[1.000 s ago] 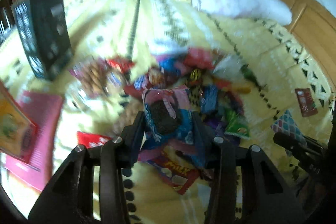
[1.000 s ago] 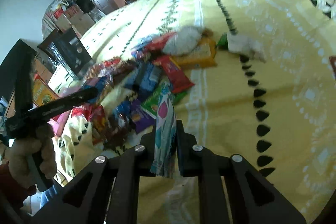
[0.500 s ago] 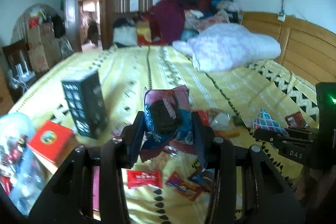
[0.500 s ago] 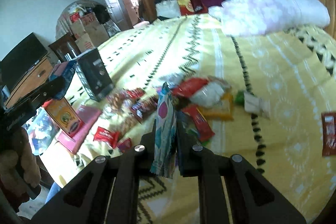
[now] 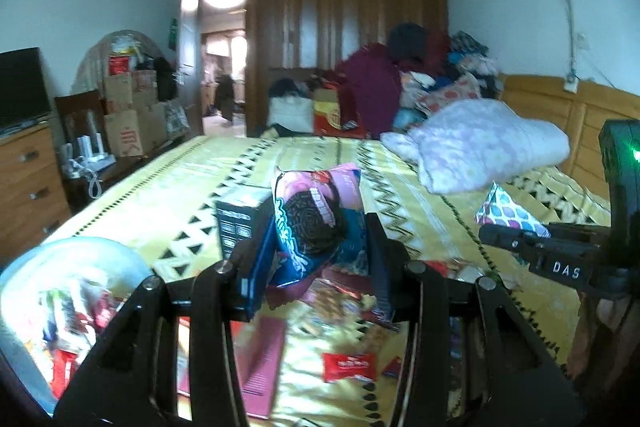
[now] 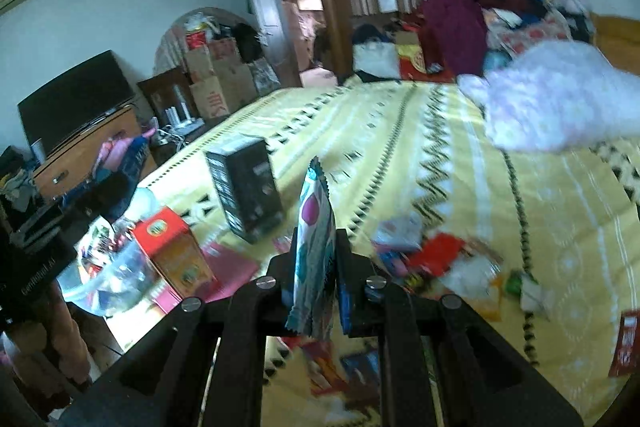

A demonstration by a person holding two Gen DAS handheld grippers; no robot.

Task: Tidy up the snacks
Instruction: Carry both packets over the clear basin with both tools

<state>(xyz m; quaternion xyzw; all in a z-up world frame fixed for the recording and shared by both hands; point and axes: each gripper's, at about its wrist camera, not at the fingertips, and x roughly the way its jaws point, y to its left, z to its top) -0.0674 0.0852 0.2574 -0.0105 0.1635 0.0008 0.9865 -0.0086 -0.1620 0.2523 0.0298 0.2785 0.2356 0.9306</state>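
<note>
Grips: your left gripper (image 5: 316, 247) pinches cookie pack (image 5: 316, 219), right gripper (image 6: 316, 267) pressed on flat pouch (image 6: 314, 247). Carry both level toward clear bag (image 6: 112, 267), near left; release one at a time.

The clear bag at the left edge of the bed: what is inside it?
The clear bag holds a mixed heap of small snack packets, mostly red and white. Blur and glare hide their labels, and its bottom cannot be seen.

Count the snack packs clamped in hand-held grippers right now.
2. Cookie pack in the left hand-held gripper; patterned sachet in the right hand-held gripper. Other snacks lie loose on the bed.
</note>
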